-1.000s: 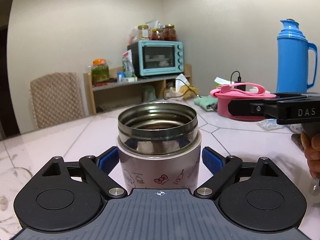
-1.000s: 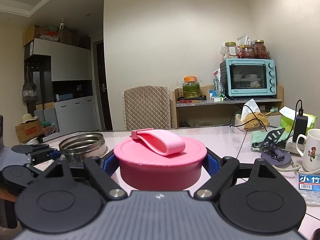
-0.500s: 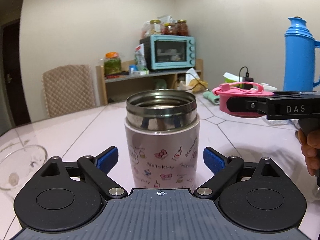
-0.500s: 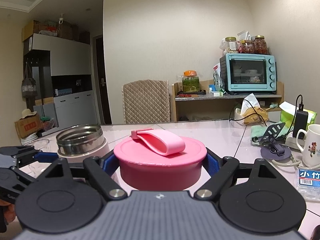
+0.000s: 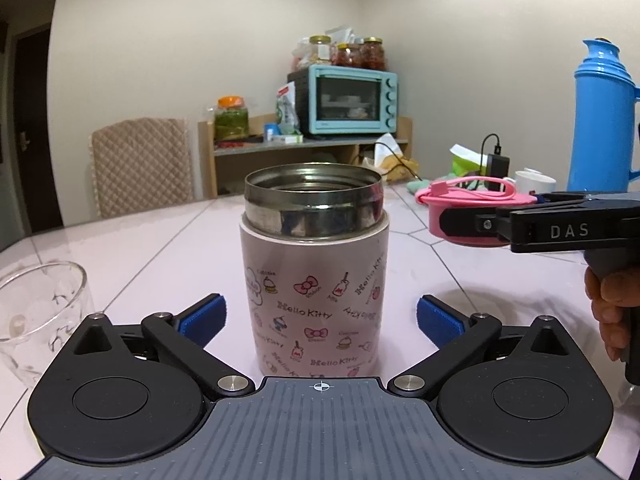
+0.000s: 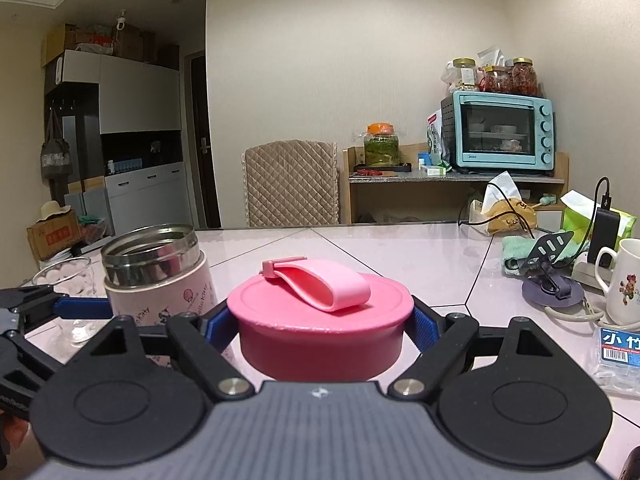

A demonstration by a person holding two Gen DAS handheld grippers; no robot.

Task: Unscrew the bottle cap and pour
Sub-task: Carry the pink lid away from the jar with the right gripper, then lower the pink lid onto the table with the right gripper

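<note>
Bottle (image 5: 316, 264) between parted jaws — untouched.

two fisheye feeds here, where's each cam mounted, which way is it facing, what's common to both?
Left wrist: on the left hand-held gripper, looking forward along its open fingers at the uncapped Hello Kitty bottle; the person's right hand shows at the right edge.
Right wrist: on the right hand-held gripper, looking along fingers shut on the pink cap; left gripper at the left edge.
Shared: bottle, cap, glass, teal oven, chair.
</note>
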